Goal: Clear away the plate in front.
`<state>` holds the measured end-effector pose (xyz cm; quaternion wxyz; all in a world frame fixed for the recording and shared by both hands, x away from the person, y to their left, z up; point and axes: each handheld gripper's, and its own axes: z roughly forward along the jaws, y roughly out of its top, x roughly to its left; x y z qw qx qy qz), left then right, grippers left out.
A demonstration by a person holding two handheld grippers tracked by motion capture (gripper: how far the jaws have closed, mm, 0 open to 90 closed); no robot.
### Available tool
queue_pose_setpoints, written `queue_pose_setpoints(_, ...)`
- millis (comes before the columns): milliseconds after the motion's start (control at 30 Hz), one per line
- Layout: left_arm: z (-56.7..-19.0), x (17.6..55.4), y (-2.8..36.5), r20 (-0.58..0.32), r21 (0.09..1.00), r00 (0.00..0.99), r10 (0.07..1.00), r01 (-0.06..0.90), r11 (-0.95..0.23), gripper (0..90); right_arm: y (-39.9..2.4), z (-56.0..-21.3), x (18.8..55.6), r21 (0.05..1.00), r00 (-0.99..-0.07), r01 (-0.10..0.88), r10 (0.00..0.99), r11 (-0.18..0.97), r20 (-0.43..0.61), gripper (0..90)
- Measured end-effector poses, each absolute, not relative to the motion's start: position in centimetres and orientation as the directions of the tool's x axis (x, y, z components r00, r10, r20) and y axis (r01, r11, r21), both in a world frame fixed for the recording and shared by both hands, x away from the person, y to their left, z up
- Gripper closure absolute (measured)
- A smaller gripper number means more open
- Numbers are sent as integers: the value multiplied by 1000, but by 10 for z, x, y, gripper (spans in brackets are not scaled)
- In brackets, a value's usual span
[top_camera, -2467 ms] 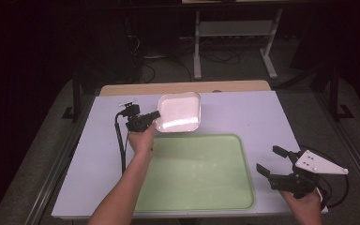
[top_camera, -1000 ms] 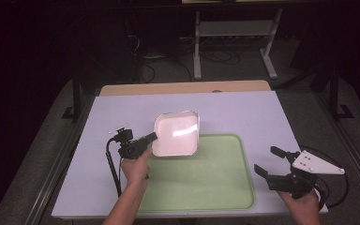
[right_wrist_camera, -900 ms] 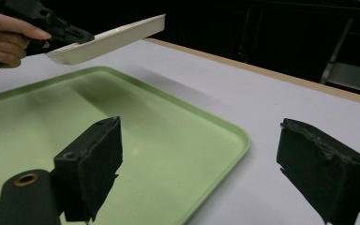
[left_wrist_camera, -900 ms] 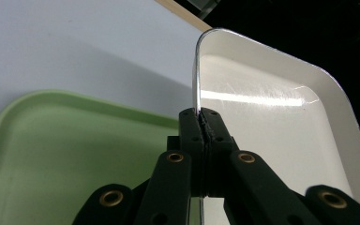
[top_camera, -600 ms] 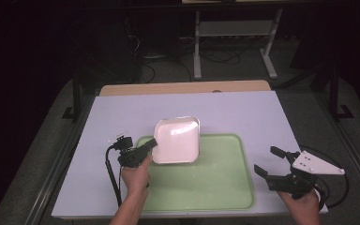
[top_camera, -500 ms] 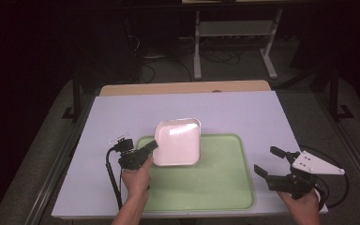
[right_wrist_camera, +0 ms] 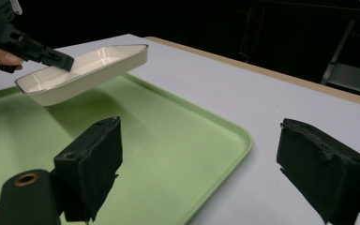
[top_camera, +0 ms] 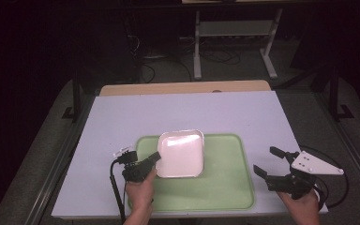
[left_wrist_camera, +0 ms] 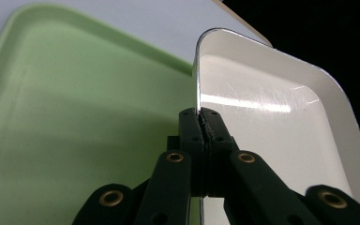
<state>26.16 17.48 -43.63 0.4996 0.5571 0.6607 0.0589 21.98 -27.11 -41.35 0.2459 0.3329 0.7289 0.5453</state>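
A white square dish hangs tilted above the left part of a pale green tray. My left gripper is shut on the dish's near-left rim. In the left gripper view the jaws pinch the thin rim of the dish over the tray. In the right gripper view the dish floats clear of the tray, casting a shadow on it. My right gripper rests open by the tray's right edge with nothing between its fingers.
The tray lies on a white table top with a wooden strip along its far edge. A metal rack and cables stand on the dark floor beyond the table.
My left gripper has carried the dish from the table's far middle toward me and over the tray's left part. My right gripper has stayed where it was, open.
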Motion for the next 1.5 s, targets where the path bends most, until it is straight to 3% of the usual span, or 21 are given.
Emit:
queue_pose_setpoints(700,-447,244,163,-555,635,93,826,689,349,888,-270,-413,220,959,-659,216,753,186,2,137)
queue_pose_setpoints(1500,-453,249,152,-484,625,69,872,724,290,877,-270,-413,220,959,-662,213,750,186,2,137)
